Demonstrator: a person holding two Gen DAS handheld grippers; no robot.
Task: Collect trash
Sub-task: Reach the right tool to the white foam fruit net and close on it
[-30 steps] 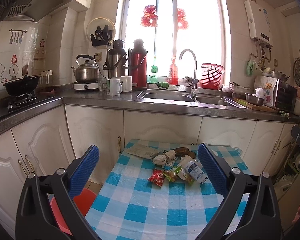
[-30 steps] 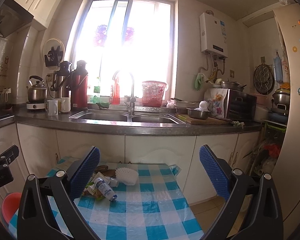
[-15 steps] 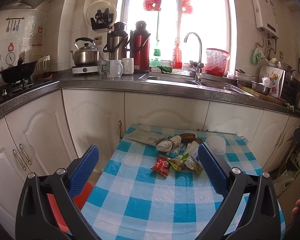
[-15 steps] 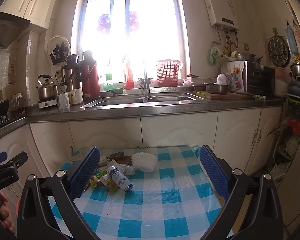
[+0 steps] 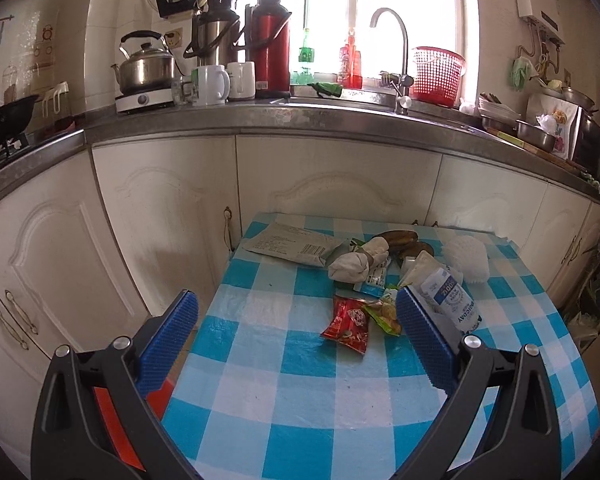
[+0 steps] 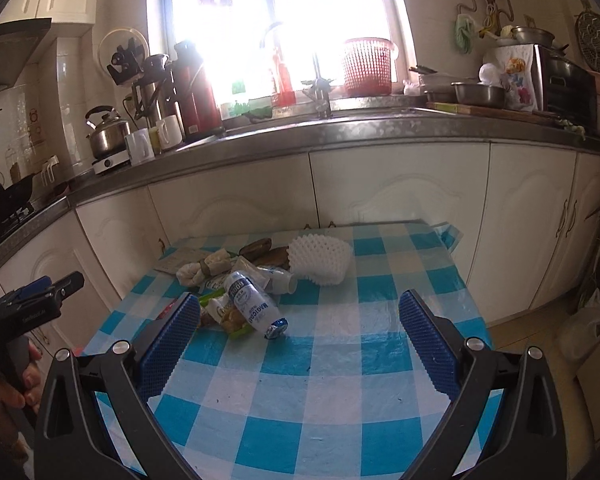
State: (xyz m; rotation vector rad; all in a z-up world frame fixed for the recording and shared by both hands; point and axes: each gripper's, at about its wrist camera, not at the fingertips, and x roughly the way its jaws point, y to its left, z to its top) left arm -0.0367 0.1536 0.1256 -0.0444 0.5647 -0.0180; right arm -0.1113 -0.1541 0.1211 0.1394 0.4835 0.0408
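Two black hand-held claws with blue ribbed pads hover over a small surface covered in a blue-and-white checked plastic cloth, set against cream kitchen cabinets. The left claw, seen from its own camera at the bottom of the frame, stands wide open and holds nothing; its right pad sits in front of a white plastic bottle with a blue label that lies on its side. Just left of that pad lie a red snack wrapper and a crumpled green-and-yellow wrapper, touching each other at the centre of the frame. Behind them, toward the cabinets, rest a knotted beige rag, a flat grey printed packet, two brown banana-like pieces and a white foam fruit net at centre right. In the right wrist view the right claw is likewise spread wide and empty, low over bare cloth in the lower middle of the frame, with the litter heap beyond its left pad in the centre left. A hand gripping the other tool's handle shows at the lower left edge of that view. A red plastic basket stands on the steel counter by the tap in the upper right of the left wrist view.
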